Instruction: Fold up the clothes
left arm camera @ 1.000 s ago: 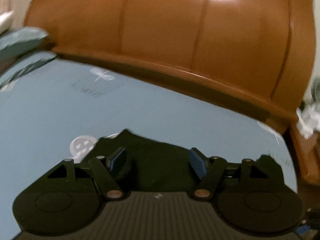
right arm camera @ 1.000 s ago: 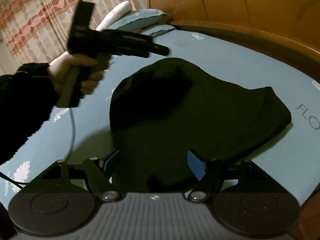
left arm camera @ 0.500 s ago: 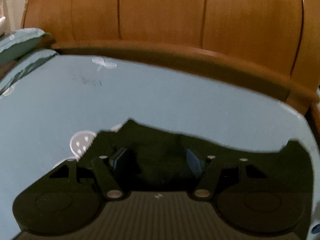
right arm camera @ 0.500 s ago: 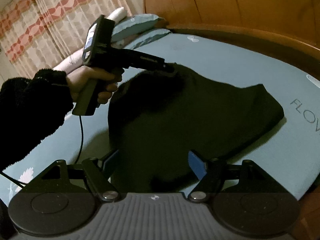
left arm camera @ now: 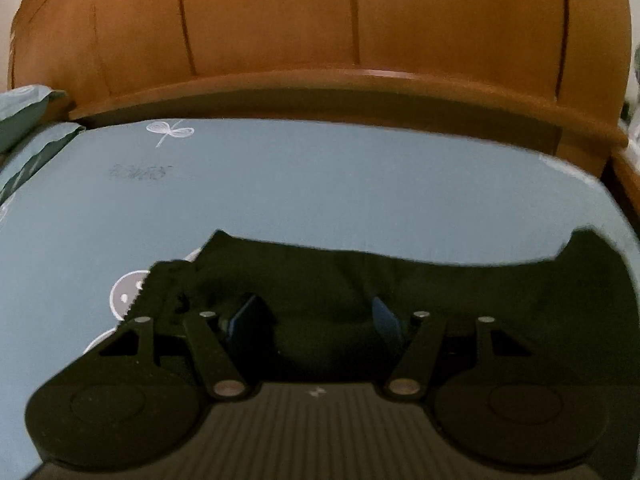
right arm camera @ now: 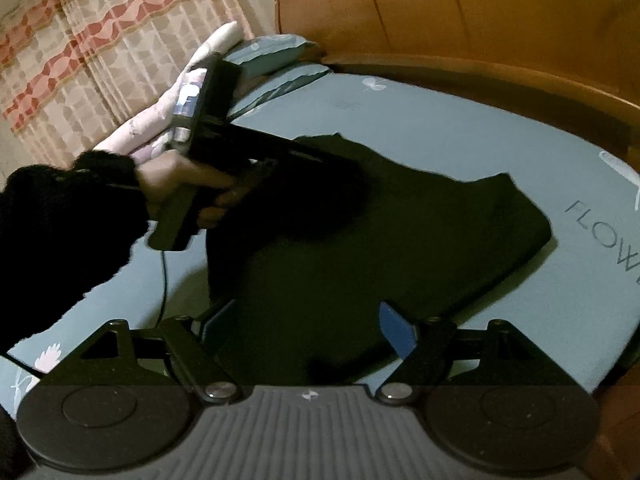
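A black garment lies folded on the blue bedsheet. Its far edge and a raised right corner show in the left wrist view, where the garment fills the space under my left gripper. That gripper is open, low over the cloth, with fabric between its blue pads. In the right wrist view a hand in a dark sleeve holds the left gripper at the garment's far left edge. My right gripper is open over the garment's near edge, and its pads grip nothing.
A brown wooden headboard closes off the far side of the bed. Blue pillows and a pale rolled quilt lie at the far left, before a patterned curtain. The bed's right edge is close.
The left gripper has come down from above the bed onto the garment's far left edge. The cloth's raised hump has flattened. Both grippers stay open.
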Demonstrator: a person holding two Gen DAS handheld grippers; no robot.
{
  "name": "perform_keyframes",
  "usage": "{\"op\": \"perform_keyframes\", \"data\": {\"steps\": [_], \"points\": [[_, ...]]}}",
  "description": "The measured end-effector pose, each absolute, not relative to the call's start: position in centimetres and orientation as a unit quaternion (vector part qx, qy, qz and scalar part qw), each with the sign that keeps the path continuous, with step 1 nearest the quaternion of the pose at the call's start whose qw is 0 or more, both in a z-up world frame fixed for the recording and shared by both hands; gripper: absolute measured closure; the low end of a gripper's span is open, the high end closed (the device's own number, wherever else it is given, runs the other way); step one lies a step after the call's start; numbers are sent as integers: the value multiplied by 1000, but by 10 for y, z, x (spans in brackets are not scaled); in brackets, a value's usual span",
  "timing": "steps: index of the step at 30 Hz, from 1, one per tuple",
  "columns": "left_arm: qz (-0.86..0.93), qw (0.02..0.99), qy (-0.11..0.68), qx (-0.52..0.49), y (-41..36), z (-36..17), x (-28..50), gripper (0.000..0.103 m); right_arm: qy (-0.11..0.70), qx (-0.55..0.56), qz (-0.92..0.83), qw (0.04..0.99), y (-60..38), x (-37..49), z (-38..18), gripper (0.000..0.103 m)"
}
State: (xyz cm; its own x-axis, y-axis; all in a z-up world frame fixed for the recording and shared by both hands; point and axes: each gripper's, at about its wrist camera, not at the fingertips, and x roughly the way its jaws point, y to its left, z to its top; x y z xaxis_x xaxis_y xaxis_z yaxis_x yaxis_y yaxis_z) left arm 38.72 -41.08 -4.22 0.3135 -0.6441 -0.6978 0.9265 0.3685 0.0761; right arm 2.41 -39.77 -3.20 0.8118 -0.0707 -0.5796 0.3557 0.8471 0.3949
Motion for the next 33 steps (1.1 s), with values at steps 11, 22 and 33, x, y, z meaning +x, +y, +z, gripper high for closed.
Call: {"op": "perform_keyframes", "data": {"steps": [11,22,33], "points": [[-562,726,339,204,-373,-51,367,40,288,251,-113,917,-408,33,-36,20],[-574,716,358,172,-358,-38,356,38,280,252,-125,918,-415,24,-32,19],[-560,738,346,149,-332,-12,352,34,270,186,-181,927,-450,33,-19,16]]}}
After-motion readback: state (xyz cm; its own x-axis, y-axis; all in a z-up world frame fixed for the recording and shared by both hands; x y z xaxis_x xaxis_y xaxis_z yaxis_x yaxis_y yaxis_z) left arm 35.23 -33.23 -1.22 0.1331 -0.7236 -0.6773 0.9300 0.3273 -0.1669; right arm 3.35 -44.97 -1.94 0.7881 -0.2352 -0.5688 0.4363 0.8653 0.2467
